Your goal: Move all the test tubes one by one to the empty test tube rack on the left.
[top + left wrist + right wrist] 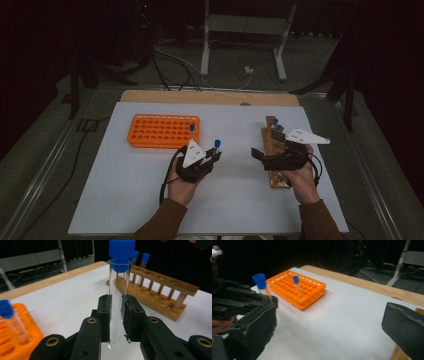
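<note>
My left gripper [214,156] [116,312] is shut on a clear test tube with a blue cap [117,297] [217,145] [261,285], held upright above the white mat. An orange tube rack [162,131] [297,288] lies to its left with one blue-capped tube [192,129] [297,286] standing in its right end. A wooden rack [274,150] [160,293] at the right holds two blue-capped tubes [277,125] [140,261]. My right gripper [257,154] is open beside the wooden rack, with nothing between its pads [255,330].
The white mat [150,190] covers a wooden tabletop [210,96]. Cables and a metal stand's feet [240,70] lie on the floor beyond the far edge. Bare mat lies between the two racks.
</note>
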### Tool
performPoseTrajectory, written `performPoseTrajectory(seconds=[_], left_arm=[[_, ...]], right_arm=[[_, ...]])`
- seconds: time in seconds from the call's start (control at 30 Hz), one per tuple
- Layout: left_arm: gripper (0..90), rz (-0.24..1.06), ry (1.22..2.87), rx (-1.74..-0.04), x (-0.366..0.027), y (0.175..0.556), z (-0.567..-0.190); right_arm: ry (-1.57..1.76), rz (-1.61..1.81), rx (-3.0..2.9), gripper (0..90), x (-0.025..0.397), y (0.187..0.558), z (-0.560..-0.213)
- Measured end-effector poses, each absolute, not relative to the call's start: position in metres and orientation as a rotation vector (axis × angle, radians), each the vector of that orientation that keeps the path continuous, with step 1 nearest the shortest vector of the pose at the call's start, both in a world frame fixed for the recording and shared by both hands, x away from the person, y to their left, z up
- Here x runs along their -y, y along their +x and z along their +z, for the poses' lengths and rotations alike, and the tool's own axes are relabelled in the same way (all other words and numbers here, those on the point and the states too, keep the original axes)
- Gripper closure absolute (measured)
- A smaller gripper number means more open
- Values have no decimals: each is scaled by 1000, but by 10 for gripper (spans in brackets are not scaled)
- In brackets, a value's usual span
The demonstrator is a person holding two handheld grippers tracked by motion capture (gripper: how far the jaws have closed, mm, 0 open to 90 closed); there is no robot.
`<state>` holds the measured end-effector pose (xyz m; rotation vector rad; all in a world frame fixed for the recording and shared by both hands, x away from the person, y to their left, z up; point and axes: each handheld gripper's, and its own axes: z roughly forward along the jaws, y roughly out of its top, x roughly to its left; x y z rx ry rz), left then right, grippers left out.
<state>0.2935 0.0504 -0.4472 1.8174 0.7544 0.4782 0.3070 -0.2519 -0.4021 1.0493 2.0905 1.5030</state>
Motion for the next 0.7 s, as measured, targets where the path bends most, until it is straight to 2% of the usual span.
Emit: performPoseTrajectory(seconds=[0.47, 0.7], left_arm=[[780, 594, 1731, -851, -89, 306, -442], [779, 602, 1678, -877, -103, 318, -444]], right_arm=[[1094, 1511, -2037, 0, 265, 309, -399], [1109, 1524, -2009, 0, 271, 309, -396]])
